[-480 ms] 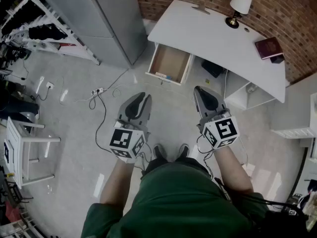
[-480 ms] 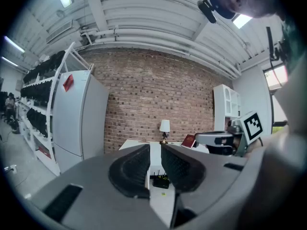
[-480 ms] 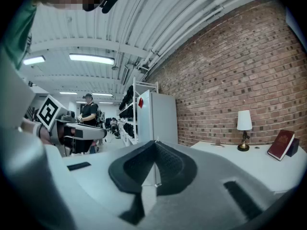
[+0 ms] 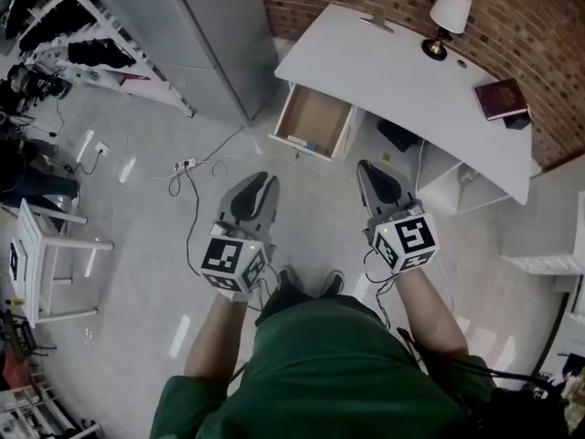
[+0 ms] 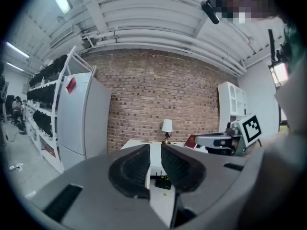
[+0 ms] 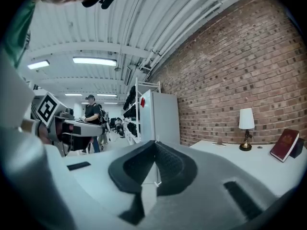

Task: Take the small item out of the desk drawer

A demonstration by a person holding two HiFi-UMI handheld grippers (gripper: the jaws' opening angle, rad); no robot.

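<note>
The white desk (image 4: 393, 67) stands ahead of me with its drawer (image 4: 313, 120) pulled open. A small flat item (image 4: 300, 141) lies at the drawer's near edge. My left gripper (image 4: 265, 181) and right gripper (image 4: 366, 166) are held side by side over the floor, well short of the drawer. In the left gripper view the left gripper (image 5: 154, 150) shows a narrow gap between its pads, with nothing in it. The right gripper (image 6: 155, 145) has its tips together and holds nothing.
A lamp (image 4: 448, 16) and a dark red book (image 4: 498, 96) sit on the desk; a black box (image 4: 396, 135) lies under it. A grey cabinet (image 4: 206, 35) stands left of the desk. Cables and a power strip (image 4: 183, 165) cross the floor. A white stool (image 4: 46, 259) is at far left.
The head view has shifted a little, so the room sits slightly differently in the picture. Both grippers keep their places and their jaws look the same.
</note>
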